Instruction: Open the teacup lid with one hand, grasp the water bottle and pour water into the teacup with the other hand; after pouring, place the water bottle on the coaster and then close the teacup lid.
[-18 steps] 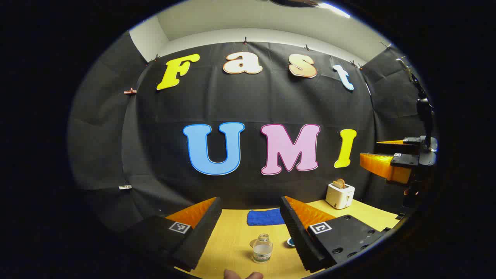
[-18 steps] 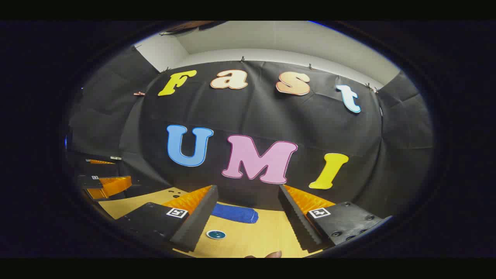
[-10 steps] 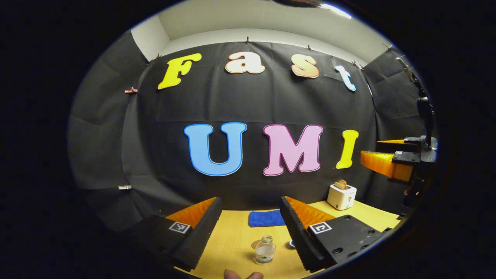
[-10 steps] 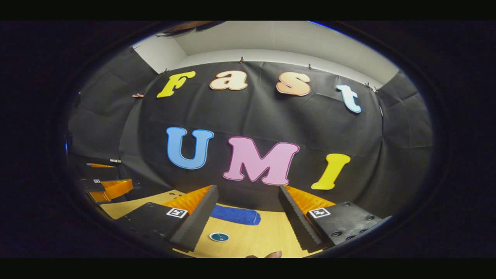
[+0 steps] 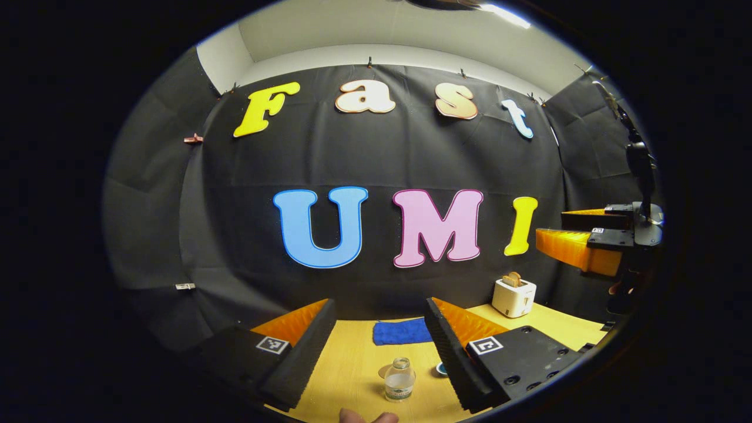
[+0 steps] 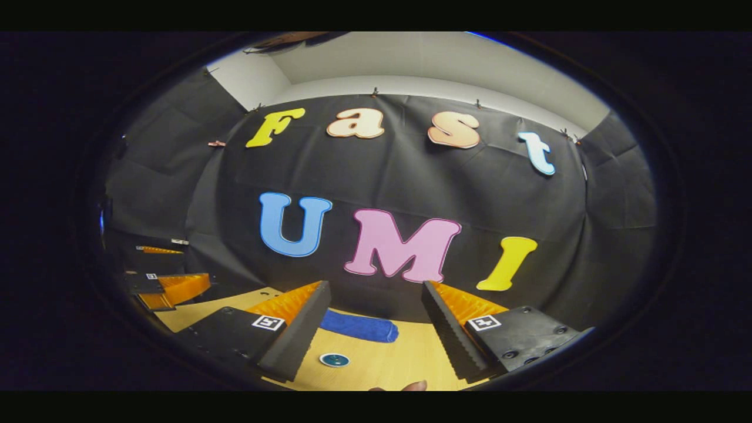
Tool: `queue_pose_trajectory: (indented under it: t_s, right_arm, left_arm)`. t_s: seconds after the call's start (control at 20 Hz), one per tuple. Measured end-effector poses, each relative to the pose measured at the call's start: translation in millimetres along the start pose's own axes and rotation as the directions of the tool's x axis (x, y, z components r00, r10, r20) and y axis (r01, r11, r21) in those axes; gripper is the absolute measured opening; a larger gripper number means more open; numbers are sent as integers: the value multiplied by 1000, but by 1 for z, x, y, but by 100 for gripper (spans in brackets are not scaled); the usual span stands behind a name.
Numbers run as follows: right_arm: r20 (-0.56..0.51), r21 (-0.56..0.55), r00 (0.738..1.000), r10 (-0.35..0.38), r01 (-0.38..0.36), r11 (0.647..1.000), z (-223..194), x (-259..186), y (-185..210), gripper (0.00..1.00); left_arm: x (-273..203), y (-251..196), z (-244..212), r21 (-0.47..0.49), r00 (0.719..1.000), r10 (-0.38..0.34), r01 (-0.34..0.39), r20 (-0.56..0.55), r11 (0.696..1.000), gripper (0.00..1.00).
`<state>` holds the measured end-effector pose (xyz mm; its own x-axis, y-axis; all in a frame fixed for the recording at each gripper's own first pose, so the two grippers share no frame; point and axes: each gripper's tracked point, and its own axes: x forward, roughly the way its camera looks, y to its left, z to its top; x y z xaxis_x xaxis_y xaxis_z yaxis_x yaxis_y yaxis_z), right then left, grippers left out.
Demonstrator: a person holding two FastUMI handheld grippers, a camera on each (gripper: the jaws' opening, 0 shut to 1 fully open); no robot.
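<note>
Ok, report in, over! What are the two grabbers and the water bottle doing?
Left gripper open, high above table. Right gripper open, empty. Water bottle upright on table, uncapped, untouched. Nothing between left gripper and bottle.

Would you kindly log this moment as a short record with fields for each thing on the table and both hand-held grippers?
water bottle: upright, uncapped, on the table
blue cloth: near the back wall
toaster: far right corner, bread in slot
teal round lid: flat on the table
left hand-held gripper: open, above the bottle
right hand-held gripper: open, holding nothing
</note>
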<state>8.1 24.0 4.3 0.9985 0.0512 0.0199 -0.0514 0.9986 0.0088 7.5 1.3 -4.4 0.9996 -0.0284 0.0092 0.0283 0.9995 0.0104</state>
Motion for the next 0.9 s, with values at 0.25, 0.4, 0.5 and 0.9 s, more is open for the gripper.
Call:
queue_pose_trajectory:
  t_s: [0.25, 0.4, 0.5, 0.9]
  right_arm:
    - [-40, 24, 997, 66, -65, 998, -51, 9, 21, 97]
    - [-78, 24, 993, 94, -92, 995, -106, 18, 34, 97]
    - [-100, 28, 990, 101, -98, 995, -146, 25, 41, 96]
    - [-182, 24, 972, 146, -144, 989, -301, 68, 64, 96]
  left_arm:
    - [8, -9, -35, 0, 999, -27, 27, -17, 1000, 95]
    - [19, -14, -75, 38, 999, -30, 31, -42, 999, 95]
    - [27, -20, -107, 45, 998, -39, 41, -49, 998, 95]
    - [45, -26, -245, 33, 989, -49, 54, -136, 998, 93]
